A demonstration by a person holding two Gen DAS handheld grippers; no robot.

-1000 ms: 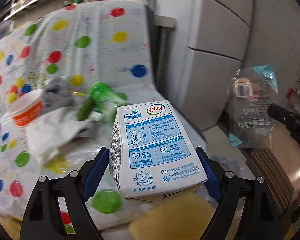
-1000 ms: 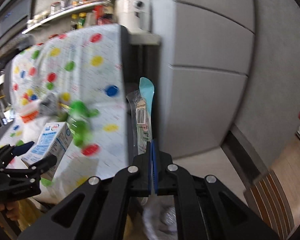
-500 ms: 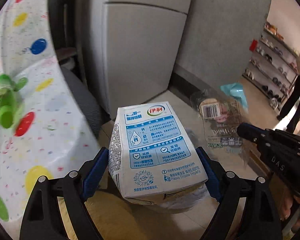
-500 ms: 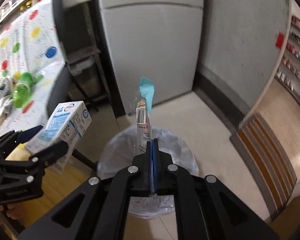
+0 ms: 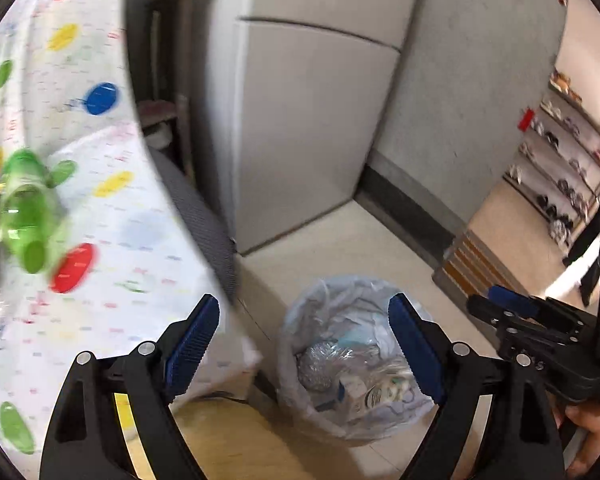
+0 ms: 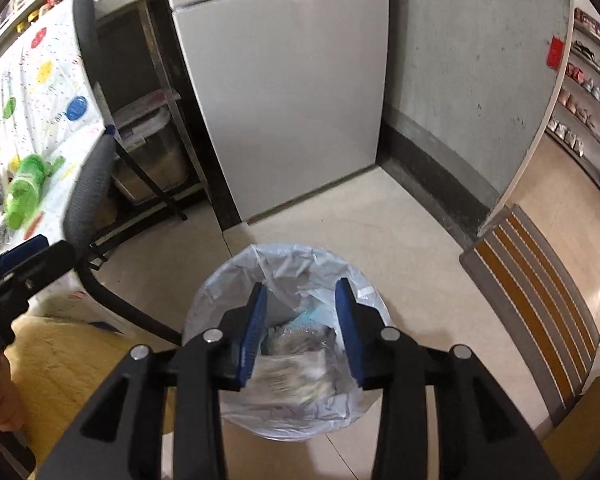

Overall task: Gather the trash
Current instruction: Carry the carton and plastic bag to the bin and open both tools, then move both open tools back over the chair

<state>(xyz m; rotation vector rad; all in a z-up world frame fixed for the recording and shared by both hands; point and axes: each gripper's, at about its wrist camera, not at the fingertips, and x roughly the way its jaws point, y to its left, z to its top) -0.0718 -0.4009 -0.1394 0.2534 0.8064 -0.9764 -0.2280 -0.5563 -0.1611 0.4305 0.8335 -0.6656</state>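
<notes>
Beside the grey fridge (image 6: 284, 92), a white tablecloth (image 5: 60, 120) carries red, blue, yellow and green dots; a translucent green plastic bottle (image 5: 26, 216) lies on it. Gripper pads (image 6: 252, 340) are blue.

Even, soft indoor light in both wrist views; no hard shadows on the pale floor tiles (image 6: 380, 220). Brightest patch lies at the far right of the left view, a blown-out white glare on the floor (image 5: 568, 284), perhaps daylight from an opening out of frame. Fridge door (image 6: 284, 92) carries a dull, diffuse sheen. Strong fisheye bending: straight edges bow, black vignette rings every corner. Left view is motion-smeared on the dotted tablecloth (image 5: 112, 240) and the green bottle (image 5: 24, 216); bin liner (image 5: 340, 308) sharper. Right view is crisper overall, soft only at its left edge.
</notes>
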